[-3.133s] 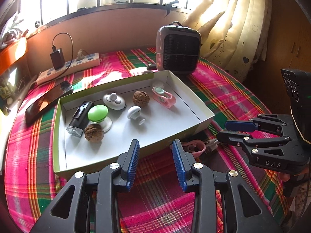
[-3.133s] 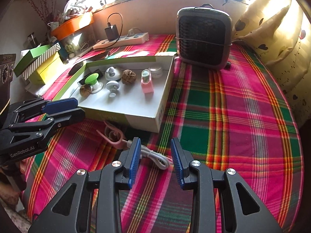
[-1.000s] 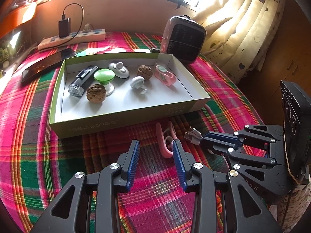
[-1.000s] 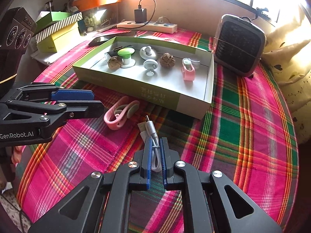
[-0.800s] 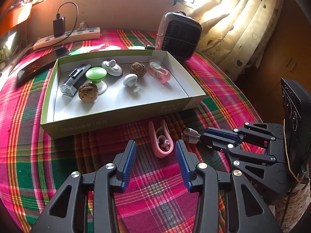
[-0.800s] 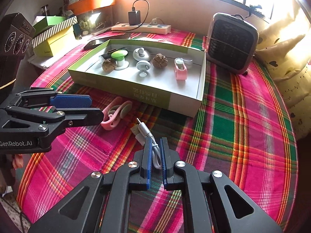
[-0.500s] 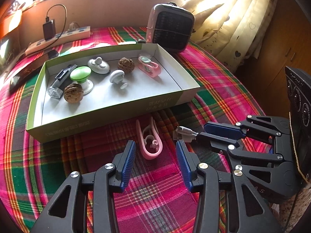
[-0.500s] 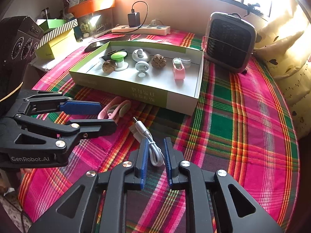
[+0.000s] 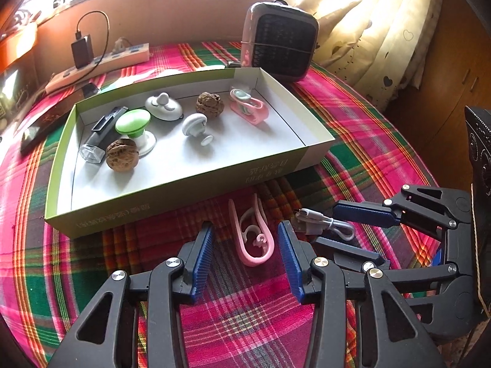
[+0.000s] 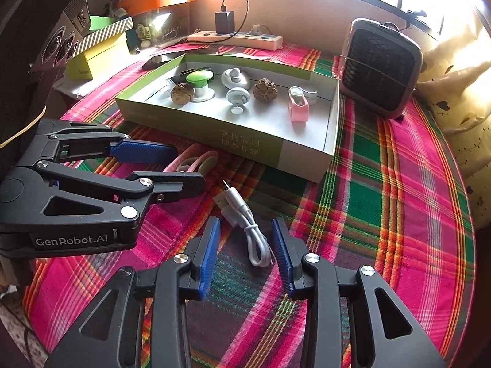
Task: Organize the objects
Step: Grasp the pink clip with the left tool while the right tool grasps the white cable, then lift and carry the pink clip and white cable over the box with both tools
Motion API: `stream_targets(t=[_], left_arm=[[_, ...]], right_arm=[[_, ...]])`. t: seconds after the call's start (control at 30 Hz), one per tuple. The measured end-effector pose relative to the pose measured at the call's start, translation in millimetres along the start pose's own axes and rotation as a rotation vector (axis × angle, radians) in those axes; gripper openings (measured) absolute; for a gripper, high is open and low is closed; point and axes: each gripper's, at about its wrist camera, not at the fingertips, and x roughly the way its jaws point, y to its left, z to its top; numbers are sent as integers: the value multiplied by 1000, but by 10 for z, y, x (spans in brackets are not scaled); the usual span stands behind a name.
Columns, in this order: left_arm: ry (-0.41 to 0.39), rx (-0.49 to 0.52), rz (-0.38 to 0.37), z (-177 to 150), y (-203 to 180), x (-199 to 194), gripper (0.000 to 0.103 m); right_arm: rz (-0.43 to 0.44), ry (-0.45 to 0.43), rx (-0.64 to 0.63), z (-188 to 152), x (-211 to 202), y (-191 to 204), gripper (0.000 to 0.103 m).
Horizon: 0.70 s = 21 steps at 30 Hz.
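Left gripper (image 9: 245, 253): jaws wide apart, empty, bracketing the pink clip (image 9: 252, 236) lying on the plaid cloth (image 9: 242, 322) at lower centre. Right gripper (image 10: 245, 253): jaws wide apart, empty, straddling the white cable (image 10: 245, 224) at lower centre. Green-edged box (image 9: 172, 194), mid-frame just above both, holds small items.

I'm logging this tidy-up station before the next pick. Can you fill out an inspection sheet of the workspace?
Surface: plaid cloth.
Job's things: white cable and pink clip lie outside the open box.
Clutter: walnuts, knobs, another clip in box.
Grippers: left gripper open around the pink clip; right gripper open around the cable.
Cables: charger lead at power strip.
Surroundings: heater, curtain.
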Motion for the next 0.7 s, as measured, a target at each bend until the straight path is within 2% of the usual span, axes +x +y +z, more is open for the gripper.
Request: stream_targets(t=[0.2,0.37,0.53,0.6,0.7], left_arm=[[-9,-3,-1,-16,51,-9,39],[-14,-11,6,-18,93,-12,28],[-20,-8,12,-26,98,-12,24],[-23,-5,13,-31,100,-15,23],[-26,2,19,-40,90,-16,23]], right_arm=[[-2,-12,5,35,33,-6,39],[-7,-30,23,33,34,-19,39],[-11,-35,25,35,39,-14,38],[-16,-37,30,32,33,-22,27],[-14,-40,39,30,32,-42,21]])
